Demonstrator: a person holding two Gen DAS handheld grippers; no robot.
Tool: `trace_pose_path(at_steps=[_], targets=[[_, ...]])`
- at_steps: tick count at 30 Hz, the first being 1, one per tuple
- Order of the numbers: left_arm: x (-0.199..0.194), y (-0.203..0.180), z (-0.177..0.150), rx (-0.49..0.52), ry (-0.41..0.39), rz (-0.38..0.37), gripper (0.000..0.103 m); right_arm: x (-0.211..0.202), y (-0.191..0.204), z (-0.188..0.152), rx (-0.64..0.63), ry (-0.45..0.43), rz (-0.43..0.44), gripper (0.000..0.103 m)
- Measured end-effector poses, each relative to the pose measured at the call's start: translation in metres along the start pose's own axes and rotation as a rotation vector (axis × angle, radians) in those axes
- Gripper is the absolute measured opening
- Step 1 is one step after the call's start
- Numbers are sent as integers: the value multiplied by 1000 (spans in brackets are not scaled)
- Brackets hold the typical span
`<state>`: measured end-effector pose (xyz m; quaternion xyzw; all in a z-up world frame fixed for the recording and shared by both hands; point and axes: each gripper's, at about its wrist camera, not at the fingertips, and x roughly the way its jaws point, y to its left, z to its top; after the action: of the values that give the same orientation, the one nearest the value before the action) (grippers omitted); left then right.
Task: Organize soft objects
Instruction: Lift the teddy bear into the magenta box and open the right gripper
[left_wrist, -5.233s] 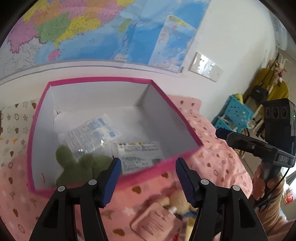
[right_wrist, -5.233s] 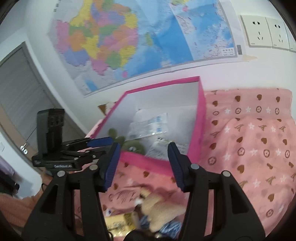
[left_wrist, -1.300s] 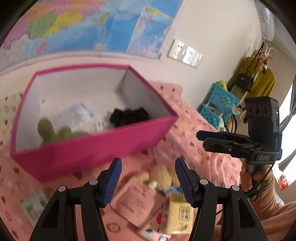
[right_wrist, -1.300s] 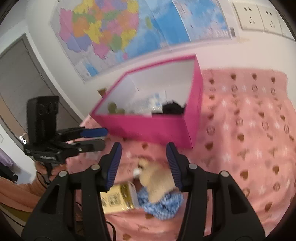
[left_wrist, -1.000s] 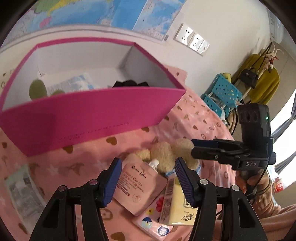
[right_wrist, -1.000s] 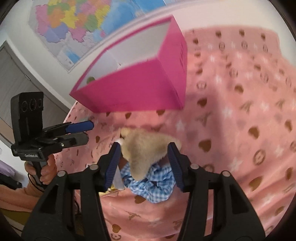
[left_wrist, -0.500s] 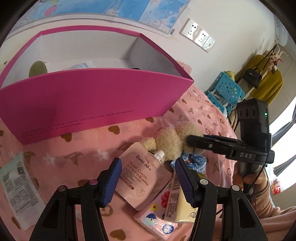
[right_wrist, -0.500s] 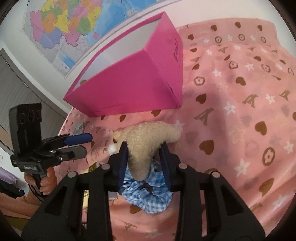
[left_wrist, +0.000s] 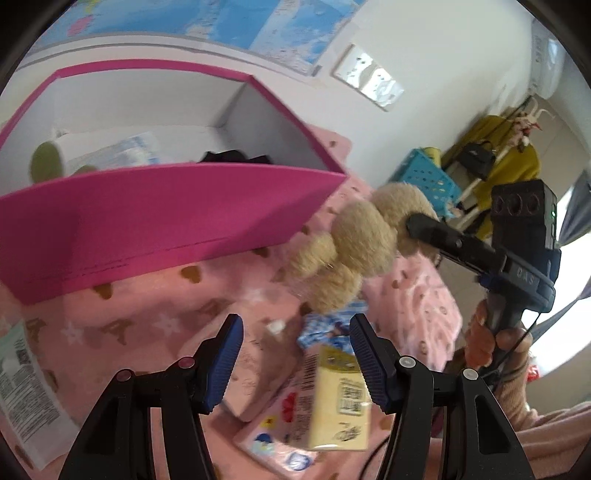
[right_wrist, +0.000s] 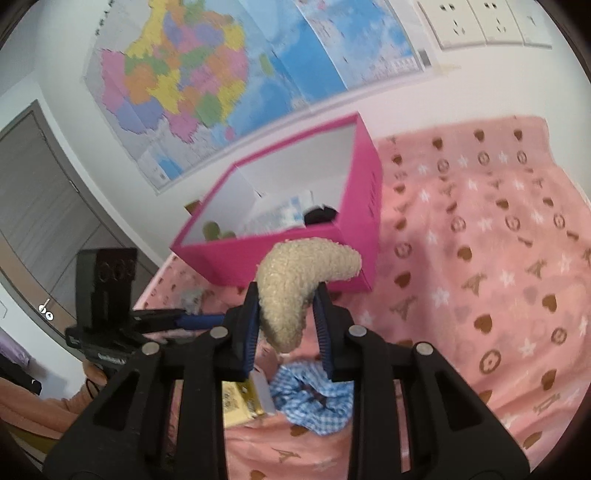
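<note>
A tan plush toy (right_wrist: 295, 280) hangs above the pink blanket, squeezed between the pads of my right gripper (right_wrist: 286, 292), whose jaws are still closing on it. In the left wrist view the same plush (left_wrist: 354, 236) dangles beside the right corner of the pink box (left_wrist: 166, 214). The box holds a green plush (left_wrist: 46, 162), a black soft item (left_wrist: 236, 157) and a clear packet. My left gripper (left_wrist: 295, 332) hovers open over a pink pouch (left_wrist: 255, 365) and a yellow pack (left_wrist: 340, 402), with nothing between its fingers.
A blue gingham scrunchie (right_wrist: 310, 398) lies on the blanket under the lifted plush. At the far left a white printed packet (left_wrist: 18, 398) lies flat. The wall with a map stands right behind the box (right_wrist: 362, 206). Open blanket (right_wrist: 498, 258) stretches to the right.
My right gripper has closed on the tan plush and lifted it off the blanket and scrunchie, up to about the box's rim. The left gripper stays open in about the same place.
</note>
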<state>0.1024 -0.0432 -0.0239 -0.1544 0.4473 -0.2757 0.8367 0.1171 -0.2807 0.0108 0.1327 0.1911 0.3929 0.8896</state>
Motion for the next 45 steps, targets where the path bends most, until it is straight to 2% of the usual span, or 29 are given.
trace_pose_path(at_steps=[3, 8, 12, 18, 22, 31, 33, 36, 37, 41, 45], targets=[[-1, -9, 8, 22, -7, -34, 61, 2, 10, 9, -17, -14, 33, 30], [-11, -18, 28, 48, -82, -22, 59, 9, 21, 26, -39, -36, 78, 30], [-23, -16, 48, 47, -131, 10, 49, 14, 26, 42, -56, -57, 106, 30], [-28, -9, 75, 58, -163, 72, 47, 32, 27, 69, -77, -82, 109, 30], [-22, 4, 94, 52, -161, 123, 47, 53, 14, 85, -45, -61, 123, 30], [11, 33, 125, 29, -98, 222, 45, 105, -12, 105, -32, 21, 51, 30], [18, 38, 127, 23, -88, 237, 45, 116, -17, 106, -48, 46, -2, 33], [29, 48, 132, -3, -73, 263, 45, 132, -20, 104, -89, 97, -136, 41], [32, 50, 132, -7, -68, 266, 45, 131, -19, 102, -107, 91, -170, 43], [35, 50, 128, 14, -64, 289, 47, 124, -11, 95, -163, 80, -218, 46], [30, 47, 122, 31, -68, 290, 47, 115, -9, 88, -168, 88, -198, 48]])
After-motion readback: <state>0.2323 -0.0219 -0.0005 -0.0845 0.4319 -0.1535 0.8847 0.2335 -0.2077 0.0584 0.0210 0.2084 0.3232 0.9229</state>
